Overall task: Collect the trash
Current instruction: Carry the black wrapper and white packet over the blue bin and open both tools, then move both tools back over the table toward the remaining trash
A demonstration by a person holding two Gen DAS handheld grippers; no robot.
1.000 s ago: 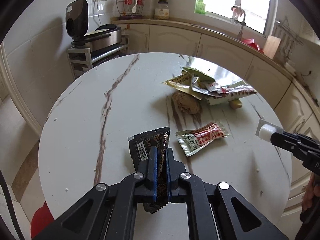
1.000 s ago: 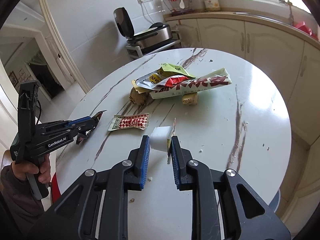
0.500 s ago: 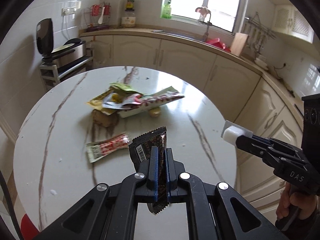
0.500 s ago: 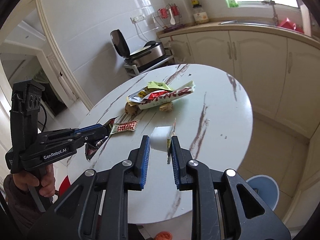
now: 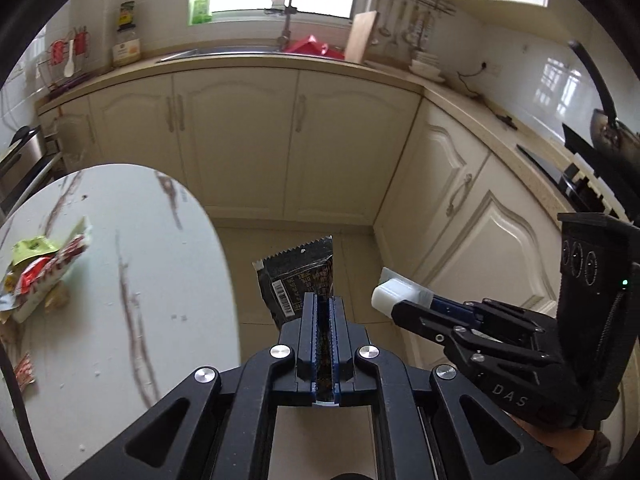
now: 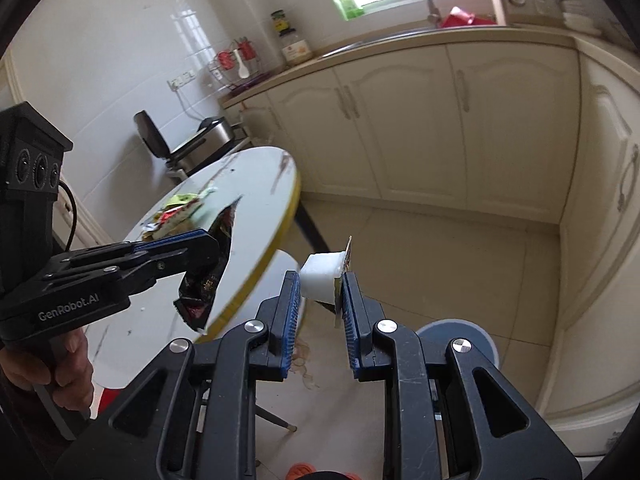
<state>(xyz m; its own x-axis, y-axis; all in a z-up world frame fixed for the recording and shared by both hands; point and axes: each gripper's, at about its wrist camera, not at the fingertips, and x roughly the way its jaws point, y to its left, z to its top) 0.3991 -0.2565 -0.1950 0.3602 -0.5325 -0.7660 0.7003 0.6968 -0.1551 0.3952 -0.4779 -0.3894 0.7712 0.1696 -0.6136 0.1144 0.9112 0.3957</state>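
1. The left gripper [image 5: 324, 308] had its jaws pressed nearly together on a black snack wrapper [image 5: 298, 276], which stood up from between the blue pads with its barcode facing left.
2. In the right wrist view that wrapper [image 6: 208, 276] hung crumpled from the left gripper [image 6: 200, 248], in front of the bench's yellow-edged rim.
3. The right gripper [image 6: 320, 300] held a small white plastic cup [image 6: 320, 276] between its jaws, which were parted only by the cup's width; the cup's foil lid lay against the right-hand pad.
4. From the left wrist camera, the cup [image 5: 390, 300] stuck out of the right gripper [image 5: 420, 312], just right of the wrapper and over the floor [image 5: 296, 248].
5. Both held pieces were off the round marble bench [image 5: 160, 260], beyond its edge.
6. A heap of wrappers [image 5: 36, 272] lay on the bench at the far left, with a red-and-white packet [image 5: 24, 372] nearer the lower edge.
7. A round blue-grey bin [image 6: 476, 344] stood on the floor below the right gripper, partly hidden by it.
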